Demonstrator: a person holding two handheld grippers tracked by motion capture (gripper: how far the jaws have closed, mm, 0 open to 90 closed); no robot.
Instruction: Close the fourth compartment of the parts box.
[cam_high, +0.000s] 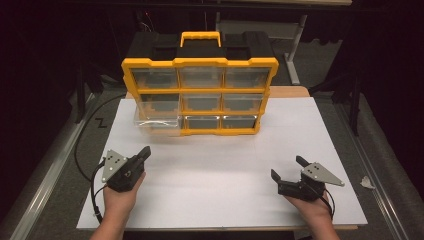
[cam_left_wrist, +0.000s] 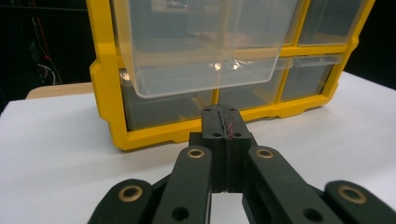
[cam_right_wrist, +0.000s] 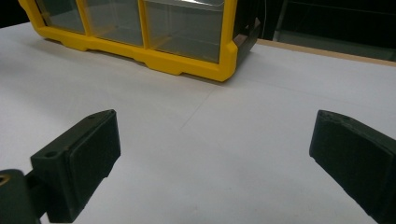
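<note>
Sticking out of the organizer's (cam_high: 200, 95) bottom-left slot, the clear drawer (cam_high: 156, 122) was found straight ahead of the clenched, empty left gripper (cam_high: 145, 152), way nearer than the wide-open right gripper (cam_high: 287, 168).

You work at a white tabletop (cam_high: 300, 150) with a wooden edge showing at its far side. Grey floor (cam_high: 380, 150) flanks it left and right. Behind stands another table's grey metal leg (cam_high: 292, 55). The room beyond is dark; light falls on the tabletop alone.
</note>
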